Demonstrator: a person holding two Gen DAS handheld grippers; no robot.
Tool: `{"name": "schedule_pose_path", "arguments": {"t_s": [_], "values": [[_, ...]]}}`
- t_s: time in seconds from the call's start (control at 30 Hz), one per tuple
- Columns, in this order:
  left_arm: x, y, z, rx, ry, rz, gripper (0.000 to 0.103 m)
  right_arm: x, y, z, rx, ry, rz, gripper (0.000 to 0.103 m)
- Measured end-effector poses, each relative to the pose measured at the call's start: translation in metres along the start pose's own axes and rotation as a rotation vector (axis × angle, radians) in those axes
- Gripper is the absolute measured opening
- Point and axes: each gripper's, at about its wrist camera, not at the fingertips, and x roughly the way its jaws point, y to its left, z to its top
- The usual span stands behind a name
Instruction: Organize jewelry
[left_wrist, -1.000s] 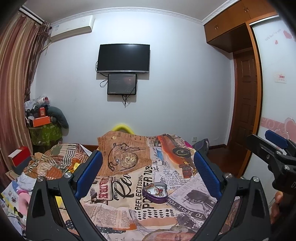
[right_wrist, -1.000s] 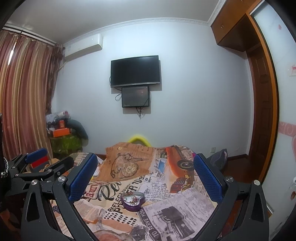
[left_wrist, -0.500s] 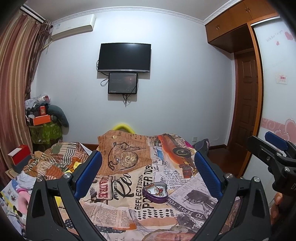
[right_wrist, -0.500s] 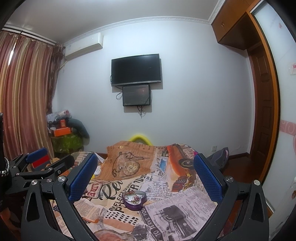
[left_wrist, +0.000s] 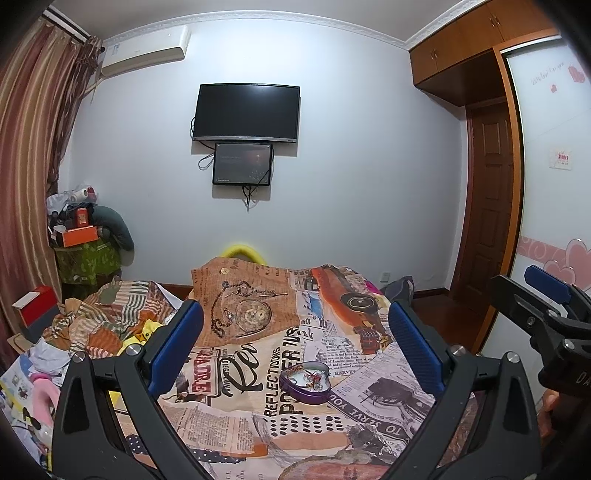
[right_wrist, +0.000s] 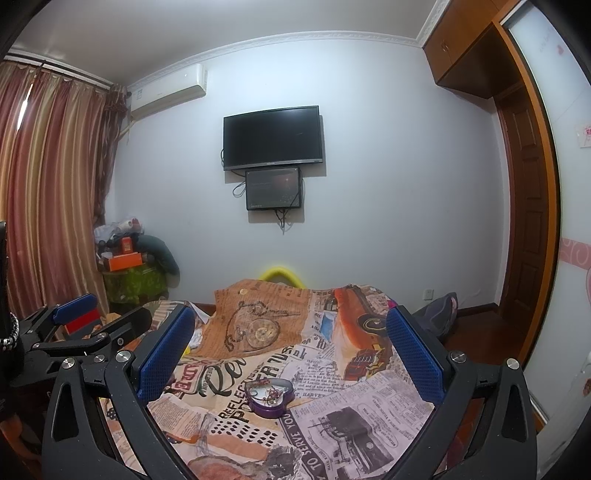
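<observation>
Two claws are held over the near end of a bed, both with their blue-padded fingers wide apart and nothing between them. The left claw (left_wrist: 295, 350) fills the bottom of its own view, and it also shows at the left edge of the right wrist view (right_wrist: 99, 314), a little lower and to the side. The right claw (right_wrist: 290, 354) is seen again at the right edge of the left wrist view (left_wrist: 532, 291), and part of a hand (left_wrist: 550, 400) is visible under it. On the bed (left_wrist: 388, 402), which is covered with a bedspread printed like old newspapers, stands a small purple heart-shaped tin (left_wrist: 306, 382). It is open at the top and sits about in the middle of the near part of the bed, in front of both claws and touched by neither. Inside it lie some tangled pieces of jewelry (left_wrist: 314, 378), thin and reddish; what kind they are I cannot tell. Toward the left edge of the bed there is a heap of striped cloth (left_wrist: 107, 314). Beyond the far end of the bed a yellow curved object (left_wrist: 242, 251) rises slightly. On the far wall hangs a black television (left_wrist: 245, 112) with a smaller screen (left_wrist: 242, 164) just under it.
</observation>
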Motion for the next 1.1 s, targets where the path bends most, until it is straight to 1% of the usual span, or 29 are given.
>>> {"name": "schedule_pose_path", "arguments": {"t_s": [0.17, 0.3, 0.63, 1.1], "values": [[0.002, 0.002, 0.001, -0.009, 0.004, 0.001, 0.101, 0.0, 0.0, 0.0, 0.0, 0.0, 0.0, 0.103], [0.004, 0.005, 0.0, -0.024, 0.015, -0.015, 0.101, 0.0, 0.0, 0.0, 0.0, 0.0, -0.001, 0.103], [0.007, 0.003, -0.003, -0.011, 0.028, -0.025, 0.101, 0.002, 0.002, 0.0, -0.002, 0.009, 0.0, 0.103], [0.017, 0.005, -0.007, -0.012, 0.045, -0.017, 0.102, 0.01, 0.002, -0.004, -0.001, 0.031, 0.001, 0.103]]}}
